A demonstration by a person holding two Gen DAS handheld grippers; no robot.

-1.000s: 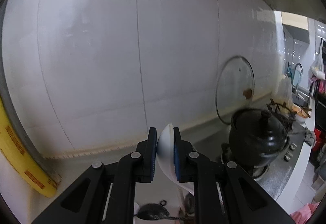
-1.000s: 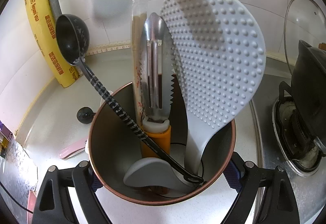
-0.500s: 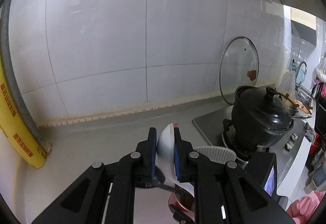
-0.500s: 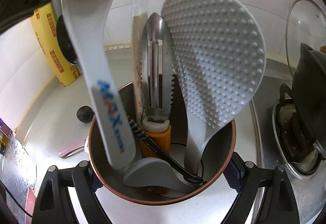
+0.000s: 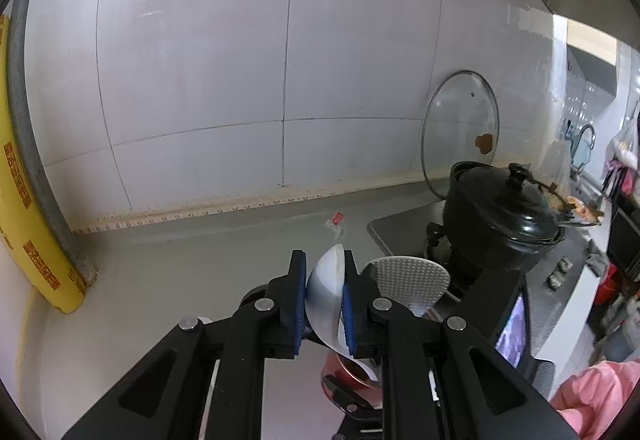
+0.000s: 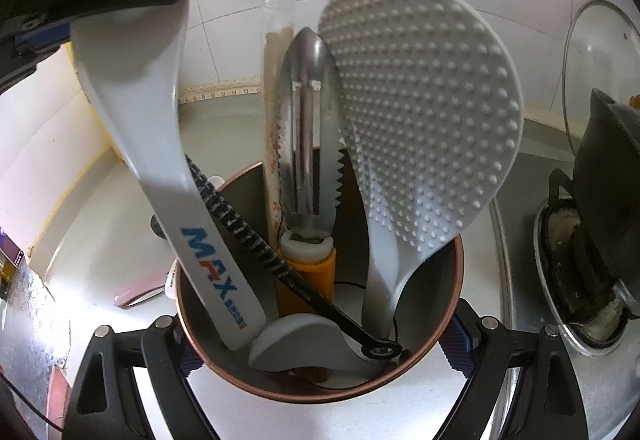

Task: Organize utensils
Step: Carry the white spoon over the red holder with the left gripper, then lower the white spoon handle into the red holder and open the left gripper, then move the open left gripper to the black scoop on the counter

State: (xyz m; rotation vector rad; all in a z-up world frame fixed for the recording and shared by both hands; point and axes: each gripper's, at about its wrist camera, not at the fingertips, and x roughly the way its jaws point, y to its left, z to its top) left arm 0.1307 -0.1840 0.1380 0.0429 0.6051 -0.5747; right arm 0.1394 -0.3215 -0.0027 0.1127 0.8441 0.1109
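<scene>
White plastic rice spoon [image 6: 160,143] clamped by bowl end in left gripper [image 5: 325,294], blue pads [image 5: 299,304] pressed on both sides of bowl; handle hanging down, printed tip already inside copper-rimmed utensil cup [image 6: 440,372], leaning at left inner wall. Right gripper [image 6: 320,348] closed around cup from outside, pads on opposite sides of wall, steadying it on grey counter [image 5: 180,264]. Cup crowded: dimpled rice paddle [image 6: 420,111], serrated steel peeler with orange handle [image 6: 310,127], black ladle [image 6: 256,240] slanting across, grey handle [image 6: 304,336] lying over bottom, clear tube [image 6: 276,79] behind. Spoon likely light, stiff, glossy, so slippery on curved bowl; grip there looks marginal, flat neck just below bowl a better hold. Release probably safe only once tip bottoms out, otherwise risk of tipping against ladle. Cup floor hidden under handles, so resting point of spoon tip not visible. Spoon's lower half cut off in left wrist view by gripper body. Ladle bowl hidden behind spoon. Pink object [image 6: 136,292] on counter left of cup too cropped to identify. Black lidded pot [image 5: 500,215] and glass lid [image 5: 460,127] on stove at right, well apart from cup.
</scene>
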